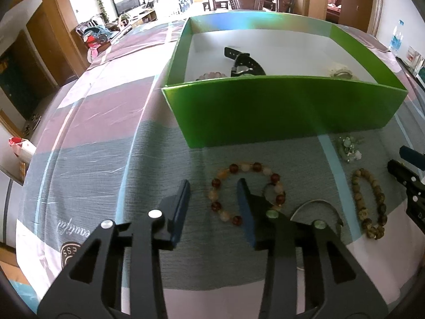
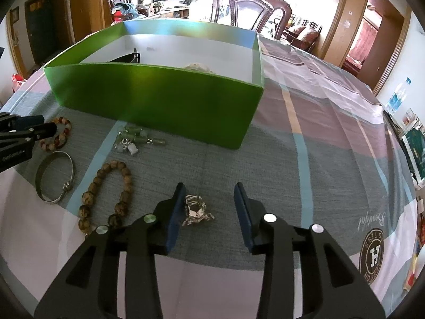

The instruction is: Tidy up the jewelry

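Observation:
A green box (image 1: 281, 111) (image 2: 159, 103) stands on the cloth; it holds a black watch (image 1: 245, 62), pink beads (image 1: 212, 75) and a pale piece (image 1: 338, 70). My left gripper (image 1: 213, 186) is open, its fingers straddling the left side of a red and amber bead bracelet (image 1: 233, 186) (image 2: 59, 133). My right gripper (image 2: 209, 187) is open over a small clear crystal piece (image 2: 195, 210) that lies beside its left finger. A brown bead bracelet (image 1: 369, 202) (image 2: 106, 194), a silver bangle (image 2: 54, 176) (image 1: 316, 204) and a green stone piece (image 2: 135, 138) (image 1: 349, 148) lie on the cloth.
The table wears a pink, grey and white patchwork cloth (image 2: 305, 138). A dark wooden chair (image 2: 249, 8) stands behind the box. A water bottle (image 1: 396, 38) and books stand at the right edge.

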Tool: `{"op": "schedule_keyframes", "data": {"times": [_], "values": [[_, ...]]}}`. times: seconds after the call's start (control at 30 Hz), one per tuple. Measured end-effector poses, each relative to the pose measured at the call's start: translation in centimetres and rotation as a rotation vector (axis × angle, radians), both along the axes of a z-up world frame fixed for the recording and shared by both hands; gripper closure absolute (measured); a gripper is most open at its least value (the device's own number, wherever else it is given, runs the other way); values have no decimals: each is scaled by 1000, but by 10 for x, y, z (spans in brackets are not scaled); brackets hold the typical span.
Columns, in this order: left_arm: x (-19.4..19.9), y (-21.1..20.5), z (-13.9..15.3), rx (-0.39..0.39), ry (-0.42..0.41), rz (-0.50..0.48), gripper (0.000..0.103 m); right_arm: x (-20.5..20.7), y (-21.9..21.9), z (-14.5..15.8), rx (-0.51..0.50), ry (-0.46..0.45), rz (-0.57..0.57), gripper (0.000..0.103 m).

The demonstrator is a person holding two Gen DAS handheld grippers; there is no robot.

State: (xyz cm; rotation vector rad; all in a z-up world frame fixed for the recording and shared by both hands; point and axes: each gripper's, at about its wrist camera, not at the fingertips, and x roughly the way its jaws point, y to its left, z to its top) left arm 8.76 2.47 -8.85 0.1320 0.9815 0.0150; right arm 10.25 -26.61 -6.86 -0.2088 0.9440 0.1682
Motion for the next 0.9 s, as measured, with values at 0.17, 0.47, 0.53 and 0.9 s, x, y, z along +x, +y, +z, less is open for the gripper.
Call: {"op": "schedule_keyframes", "data": {"times": [0.17,0.47,0.53,0.9], "values": [[1,0,0,10,-3,3,66,-1,-1,0,14,11,-4,64],[3,12,-3,-107,-17,5,60,0,-2,0,19,13,-6,64],[3,11,-3,-98,-24,4,59,0,-2,0,20,14,-6,64],[3,1,-2,-16,-34,-6,53,-1,-2,0,18,13,-6,63]]}}
